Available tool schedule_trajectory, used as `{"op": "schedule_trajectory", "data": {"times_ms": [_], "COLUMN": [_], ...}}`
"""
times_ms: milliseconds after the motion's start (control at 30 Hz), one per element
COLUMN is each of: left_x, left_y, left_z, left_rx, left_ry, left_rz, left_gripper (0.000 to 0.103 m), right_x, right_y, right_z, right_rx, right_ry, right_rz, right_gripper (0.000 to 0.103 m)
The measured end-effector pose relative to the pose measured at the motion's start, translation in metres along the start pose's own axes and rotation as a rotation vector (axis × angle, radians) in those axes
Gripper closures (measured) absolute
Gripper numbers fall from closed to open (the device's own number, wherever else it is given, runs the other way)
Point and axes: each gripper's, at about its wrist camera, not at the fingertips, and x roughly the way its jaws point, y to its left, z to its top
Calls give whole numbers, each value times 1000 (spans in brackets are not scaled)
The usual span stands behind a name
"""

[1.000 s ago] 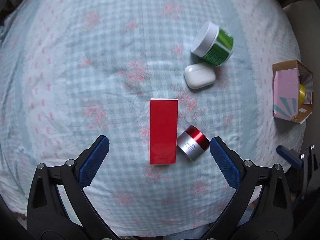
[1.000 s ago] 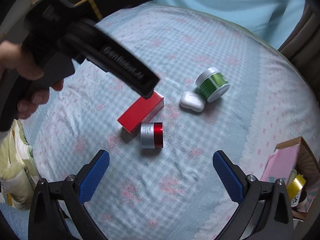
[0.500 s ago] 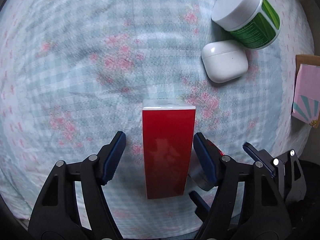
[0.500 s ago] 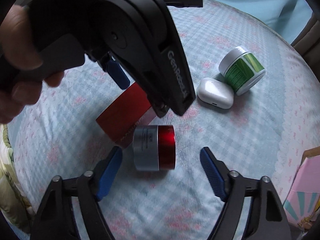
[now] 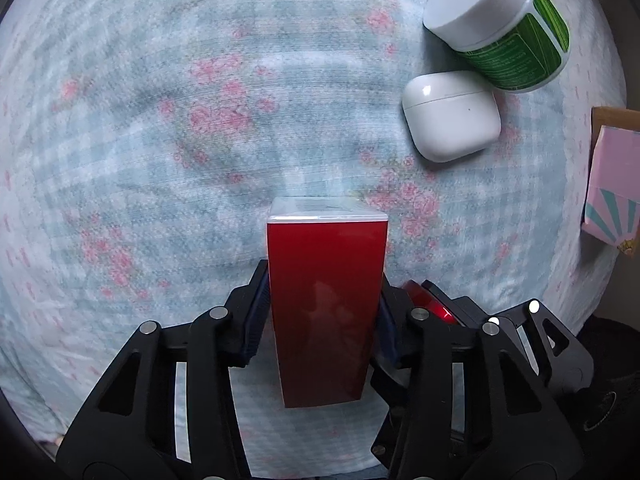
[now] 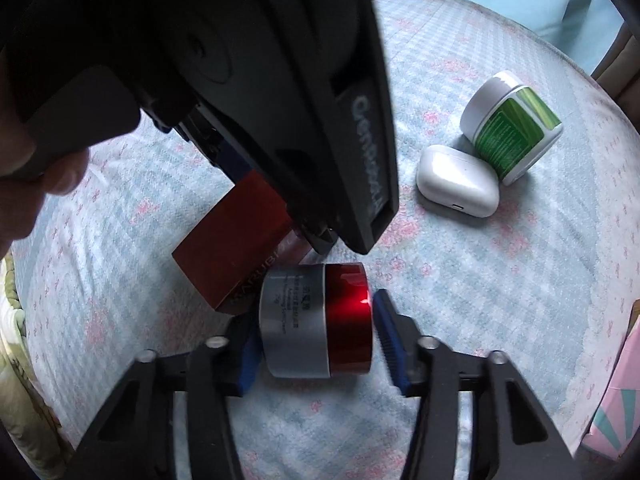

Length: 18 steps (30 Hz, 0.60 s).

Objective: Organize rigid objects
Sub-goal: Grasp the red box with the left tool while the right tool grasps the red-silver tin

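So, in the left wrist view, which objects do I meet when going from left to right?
red box → red-lidded silver jar → white earbud case → green-labelled white jar → pink carton

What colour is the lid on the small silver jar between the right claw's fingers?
Glossy red lid on the silver jar, clearest in the right wrist view.

Glossy red rectangular carton (image 5: 326, 312). Silver-bodied, metallic-red-lidded round jar (image 6: 316, 320). White plastic earbud case (image 5: 450, 114). White-lidded tub with green label (image 5: 500, 24). Pale blue gingham cloth with pink flowers (image 5: 160, 120). Pink box with teal stripes (image 5: 612, 192).
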Motion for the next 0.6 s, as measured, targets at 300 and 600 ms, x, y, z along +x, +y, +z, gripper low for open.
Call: {"op": "schedule_trajectory", "data": {"times_ms": [300, 600], "left_x": [-8, -45], "left_y": [-6, 2], "left_z": [-4, -16], "left_rx": [-13, -67], "left_ry": [-36, -120], "left_rz": [-10, -49], "left_gripper": [61, 62], "right_x": [-1, -16], "right_y": [4, 0], "right_z": [12, 9], "right_rx": [0, 31], "right_ry": [4, 14], "right_rz": [1, -14], "right_gripper": [64, 64]}}
